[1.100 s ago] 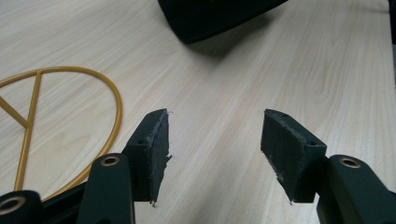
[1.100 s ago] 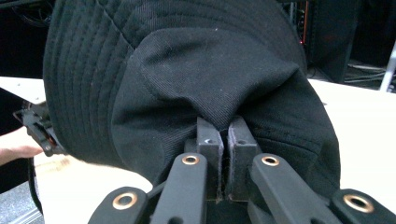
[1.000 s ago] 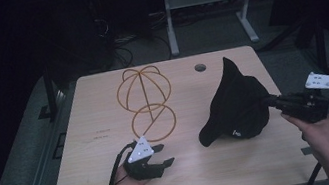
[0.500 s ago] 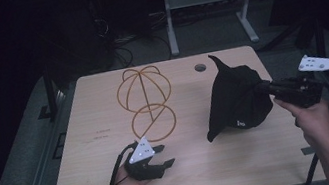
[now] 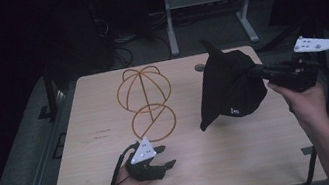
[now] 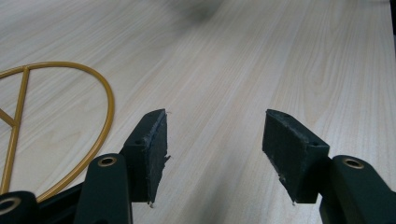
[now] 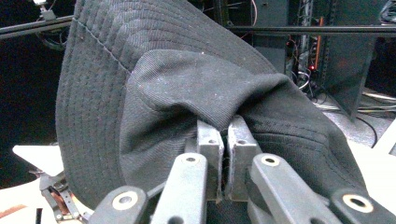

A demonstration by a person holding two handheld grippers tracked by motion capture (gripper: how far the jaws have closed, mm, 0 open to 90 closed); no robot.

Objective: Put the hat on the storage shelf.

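A black bucket hat [image 5: 228, 92] [image 7: 163, 93] hangs in the air over the right side of the wooden table [image 5: 245, 160]. My right gripper [image 5: 255, 71] [image 7: 223, 140] is shut on a fold of its fabric and points left. A gold wire hat stand [image 5: 143, 86] lies flat on the table's middle, and its ring [image 6: 109, 100] sits just left of my left gripper. My left gripper [image 5: 165, 156] [image 6: 212, 140] rests low near the front edge, open; its jaws have just opened a little further, with nothing between them.
A round cable hole [image 5: 199, 67] sits at the table's far edge, close behind the hat. Beyond the table a white metal frame [image 5: 203, 0] stands on the dark floor among cables [image 5: 120, 54]. Bare wood lies between the grippers.
My right gripper has lifted the hat off the table and drawn it up and a little back. The hat now hangs free. The left hand has stayed in place.
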